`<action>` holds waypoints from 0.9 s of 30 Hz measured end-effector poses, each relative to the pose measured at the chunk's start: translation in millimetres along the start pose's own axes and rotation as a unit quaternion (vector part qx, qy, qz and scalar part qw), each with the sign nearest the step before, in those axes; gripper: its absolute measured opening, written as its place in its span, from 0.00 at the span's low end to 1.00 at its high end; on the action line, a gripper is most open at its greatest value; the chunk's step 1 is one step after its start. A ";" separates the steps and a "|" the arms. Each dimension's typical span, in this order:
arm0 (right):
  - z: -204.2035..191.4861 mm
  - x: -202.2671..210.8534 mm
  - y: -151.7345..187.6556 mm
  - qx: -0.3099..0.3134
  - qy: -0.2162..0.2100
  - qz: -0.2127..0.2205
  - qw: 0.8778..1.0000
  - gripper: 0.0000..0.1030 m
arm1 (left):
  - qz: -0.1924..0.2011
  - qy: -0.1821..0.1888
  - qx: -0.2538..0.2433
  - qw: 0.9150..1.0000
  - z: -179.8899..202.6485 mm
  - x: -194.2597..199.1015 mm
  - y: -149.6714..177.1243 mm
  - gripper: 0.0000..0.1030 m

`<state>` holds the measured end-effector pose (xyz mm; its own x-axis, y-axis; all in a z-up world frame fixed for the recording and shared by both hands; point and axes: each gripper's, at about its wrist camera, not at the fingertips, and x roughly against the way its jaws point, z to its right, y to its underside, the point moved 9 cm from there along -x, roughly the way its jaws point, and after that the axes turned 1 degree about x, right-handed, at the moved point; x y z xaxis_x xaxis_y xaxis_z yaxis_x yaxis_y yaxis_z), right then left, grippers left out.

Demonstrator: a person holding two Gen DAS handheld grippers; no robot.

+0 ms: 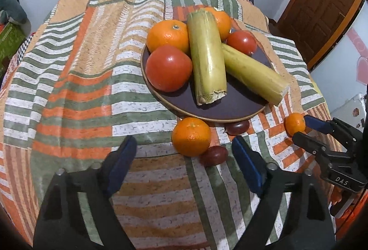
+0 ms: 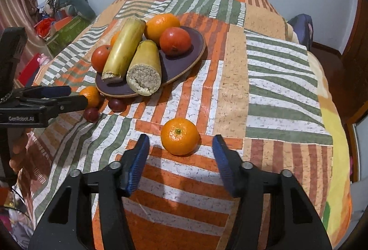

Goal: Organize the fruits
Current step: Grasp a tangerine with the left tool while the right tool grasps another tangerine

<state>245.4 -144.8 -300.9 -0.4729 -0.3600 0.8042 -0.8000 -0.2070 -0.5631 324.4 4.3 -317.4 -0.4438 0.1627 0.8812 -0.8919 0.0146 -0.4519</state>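
Left wrist view looks down on a bench (image 1: 69, 93) with a striped cloth in orange, green and white. The left gripper (image 1: 184, 158) has its jaws wide apart with nothing between them. Just past them lies a loose orange (image 1: 191, 136) on the cloth, touching a small dark red fruit (image 1: 214, 155). A second dark red fruit (image 1: 237, 127) sits half under the edge of the dark plate (image 1: 230, 109).

On the plate, from left to right, are a tomato (image 1: 168, 67), an orange (image 1: 168, 35), a stick of sugarcane (image 1: 207, 56), a back orange (image 1: 222, 21), a second stick of sugarcane (image 1: 253, 75) and a smaller tomato (image 1: 241, 42). The second stick pokes out over the plate's right rim.

Right wrist view shows the right gripper (image 2: 180, 153) with its jaws apart. Another orange (image 2: 179, 136) sits on the cloth just in front of them, and the blue pads (image 2: 138, 158) do not touch it. A wooden door (image 1: 322, 8) stands at the far right.
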 end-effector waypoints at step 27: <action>2.9 15.0 -19.1 -0.010 0.002 0.039 0.999 0.31 | 0.019 0.005 -0.004 1.000 7.0 11.2 -10.8 0.37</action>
<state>254.7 -148.9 -278.6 -0.5360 -0.3701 0.7588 -0.7676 -0.1605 -0.6205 328.5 -0.9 -301.6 -0.4762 0.1728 0.8622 -0.8738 0.0167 -0.4860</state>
